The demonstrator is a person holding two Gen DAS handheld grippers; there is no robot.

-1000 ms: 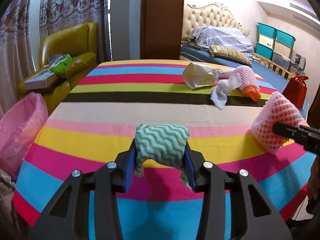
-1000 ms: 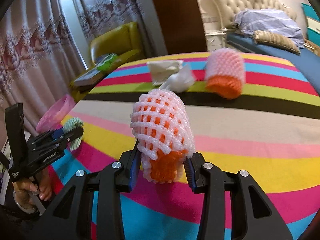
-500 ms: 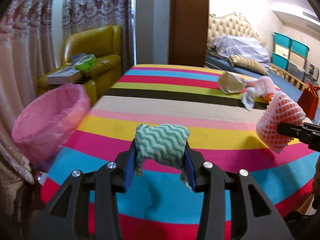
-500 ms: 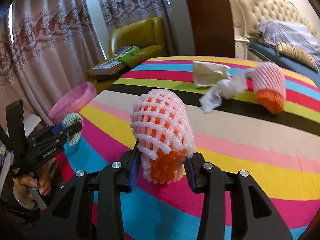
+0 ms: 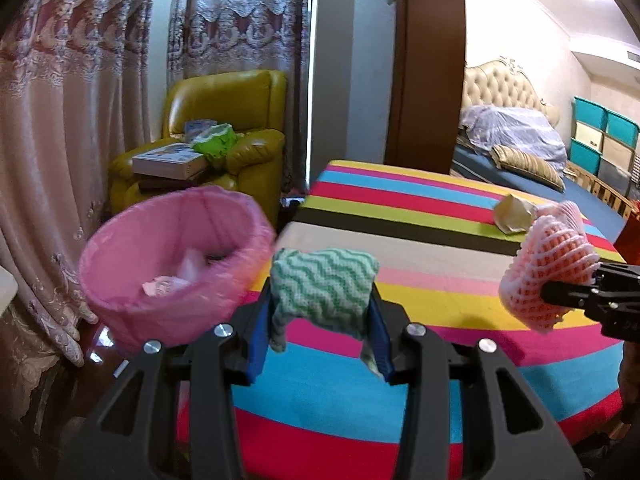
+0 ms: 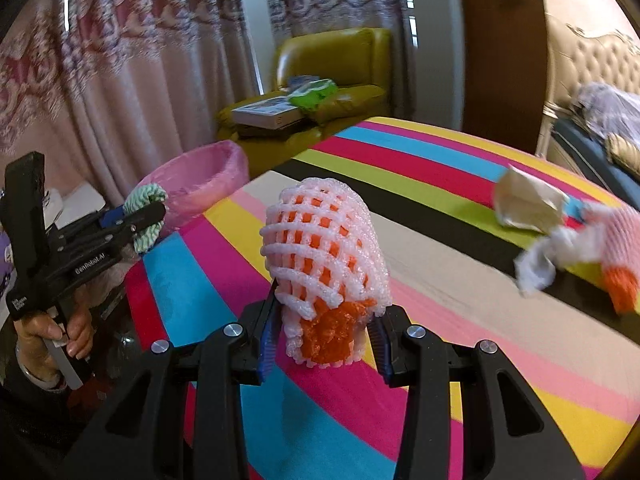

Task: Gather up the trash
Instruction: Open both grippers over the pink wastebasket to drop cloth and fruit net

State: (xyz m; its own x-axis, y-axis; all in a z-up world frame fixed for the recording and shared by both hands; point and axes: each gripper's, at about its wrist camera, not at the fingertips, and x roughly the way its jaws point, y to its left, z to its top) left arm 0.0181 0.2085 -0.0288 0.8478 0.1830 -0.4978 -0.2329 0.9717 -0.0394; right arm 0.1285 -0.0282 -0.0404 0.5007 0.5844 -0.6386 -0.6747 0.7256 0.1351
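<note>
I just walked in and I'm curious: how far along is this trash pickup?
Partly done. The pink bin already holds some scraps. In hand: the left tool grips a green zigzag cloth near the bin, and the right tool grips a foam fruit net. Left on the striped table: a crumpled paper bag, a white tissue and another foam net.

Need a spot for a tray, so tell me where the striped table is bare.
The striped table is bare across its near and middle bands, from the edge beside the pink bin towards the far right. Crowded there: crumpled paper, white tissue, foam net.
</note>
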